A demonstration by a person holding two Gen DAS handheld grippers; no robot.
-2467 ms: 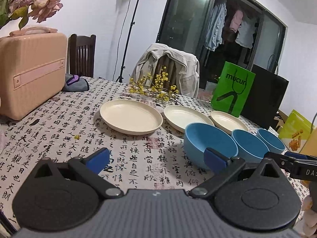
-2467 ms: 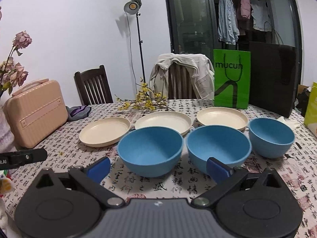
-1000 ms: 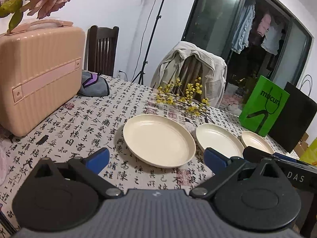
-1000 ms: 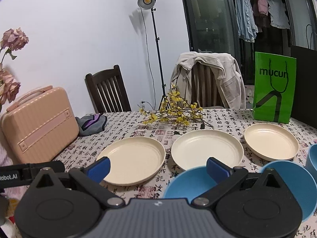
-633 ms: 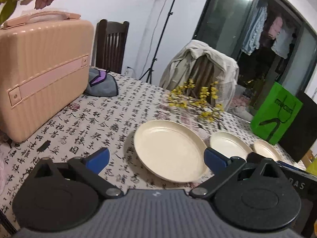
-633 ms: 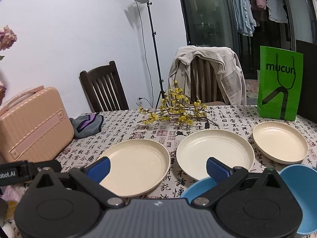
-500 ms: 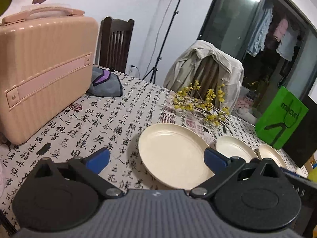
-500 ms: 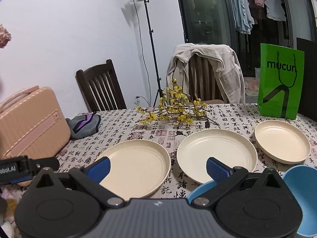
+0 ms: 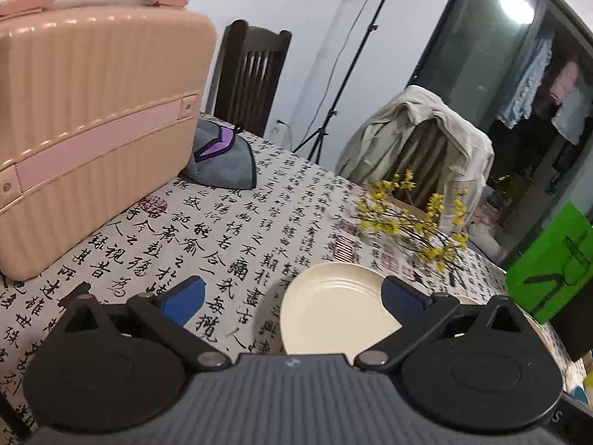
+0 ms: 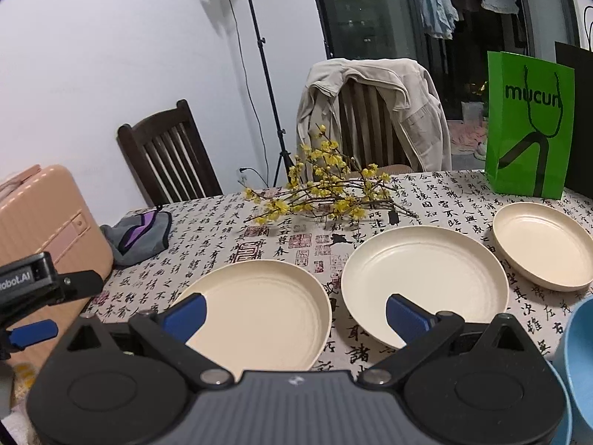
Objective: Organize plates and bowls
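My left gripper (image 9: 292, 298) hangs over the counter (image 9: 237, 230) with its calligraphy-print cloth, jaws spread wide and holding nothing; the large cream round plate (image 9: 333, 307) lies flat just ahead, under the right-hand blue fingertip (image 9: 402, 294), while the left-hand fingertip sits over bare cloth well to the plate's side. My right gripper (image 10: 294, 313) is likewise wide open and empty, and from its view that same large cream plate (image 10: 259, 307) sits between the two fingertips, nearer the left one, with the medium cream round plate (image 10: 422, 278) beside it, partly behind the right fingertip (image 10: 407, 315). Farther right, apart from the medium one, lies the small cream round plate (image 10: 545, 248), and at the right edge I see the rim of a light-blue bowl (image 10: 578, 337); I cannot tell how many bowls sit there. All three plates lie separately, in a row, none stacked. Beyond them a spray of yellow-flowered twigs (image 10: 326, 193) lies on the cloth, a green paper bag (image 10: 530, 126) stands upright at the far right, a pink ribbed hard case (image 9: 92, 111) stands at the left with a grey and purple pouch (image 9: 222, 163) just beside it, and my left gripper's body shows at the left edge of the right wrist view, near the case.
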